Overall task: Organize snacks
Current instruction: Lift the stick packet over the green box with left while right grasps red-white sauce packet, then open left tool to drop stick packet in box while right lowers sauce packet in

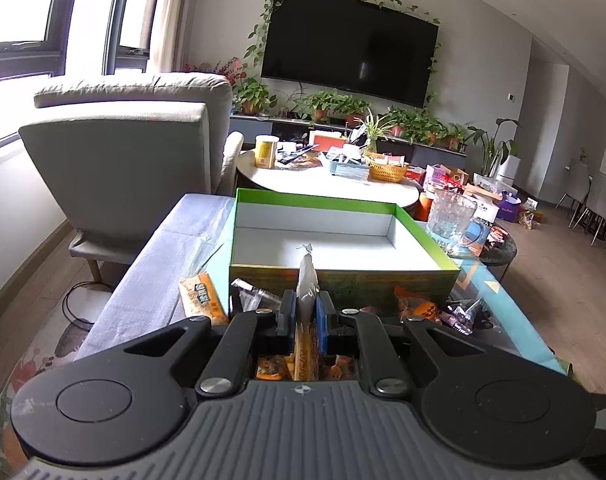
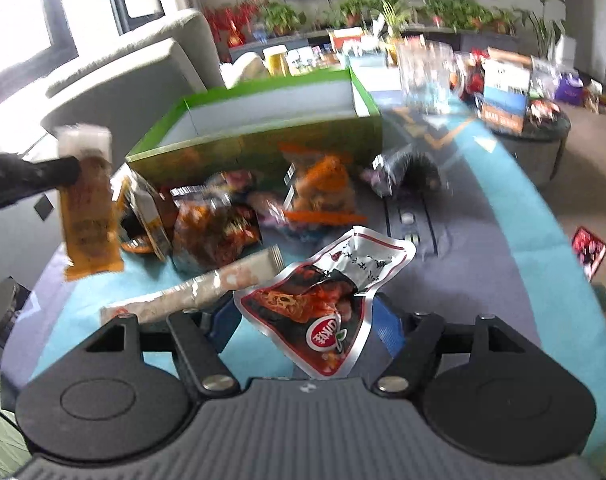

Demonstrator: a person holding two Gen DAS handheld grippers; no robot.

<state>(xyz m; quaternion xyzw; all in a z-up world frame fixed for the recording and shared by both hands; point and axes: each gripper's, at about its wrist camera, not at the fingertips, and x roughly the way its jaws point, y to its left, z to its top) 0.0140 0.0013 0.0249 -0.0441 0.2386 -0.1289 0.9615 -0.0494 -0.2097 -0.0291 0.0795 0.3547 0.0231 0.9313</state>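
My left gripper (image 1: 305,312) is shut on a thin orange snack packet (image 1: 307,280), held edge-on just before the near wall of the green box (image 1: 343,280), whose white inside holds nothing. In the right wrist view that orange packet (image 2: 89,208) hangs at the left from a black finger (image 2: 35,176). My right gripper (image 2: 307,320) has a red and silver snack pouch (image 2: 323,296) between its blue pads (image 2: 389,332), which press on its sides. The pouch looks sharp while the table behind it is blurred. Several snack packets (image 2: 319,188) lie heaped in front of the green box (image 2: 263,144).
A long beige stick packet (image 2: 207,284) lies left of the pouch on the blue and grey cloth (image 2: 483,240). A glass mug (image 1: 449,220) stands right of the box. A grey armchair (image 1: 135,152) is at the left, a cluttered round white table (image 1: 327,188) behind.
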